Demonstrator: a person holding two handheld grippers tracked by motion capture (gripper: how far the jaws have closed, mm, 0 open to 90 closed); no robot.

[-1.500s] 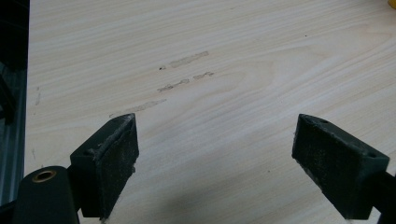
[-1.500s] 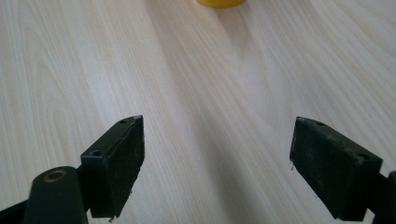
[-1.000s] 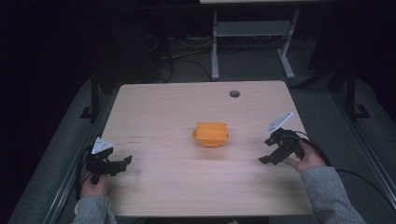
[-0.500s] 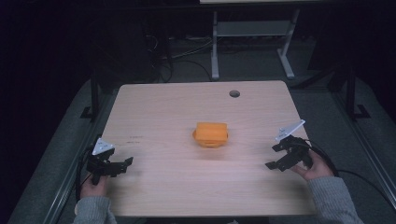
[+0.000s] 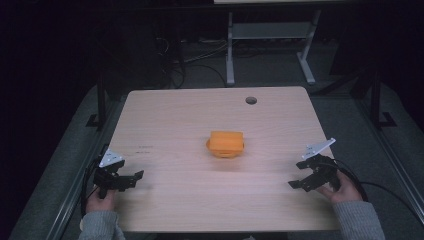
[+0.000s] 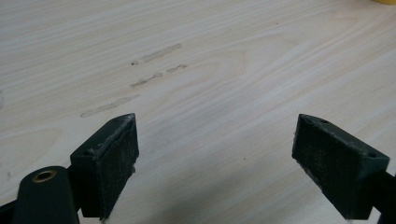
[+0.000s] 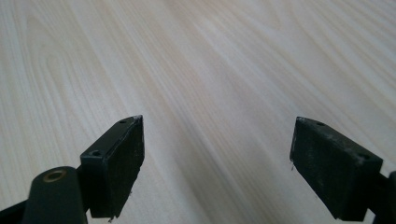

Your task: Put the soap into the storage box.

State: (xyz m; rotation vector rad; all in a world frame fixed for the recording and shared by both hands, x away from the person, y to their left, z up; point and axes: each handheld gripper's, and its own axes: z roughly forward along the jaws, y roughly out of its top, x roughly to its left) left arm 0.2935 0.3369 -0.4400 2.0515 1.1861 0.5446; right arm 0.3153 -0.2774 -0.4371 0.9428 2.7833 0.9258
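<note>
Orange box [image 5: 226, 143] mid-table in high view; L gripper [image 6: 217, 154] view has smudges [image 6: 140, 84].

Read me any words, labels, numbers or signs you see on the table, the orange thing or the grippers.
There are none to read.
Orange container: plain, no label showing.
Table: small dark marks near its left side in the high view, too small to read; in the left gripper view they look like faint smudges, not letters.
Left gripper and right gripper: no lettering visible on the jaws or grey plates.
</note>
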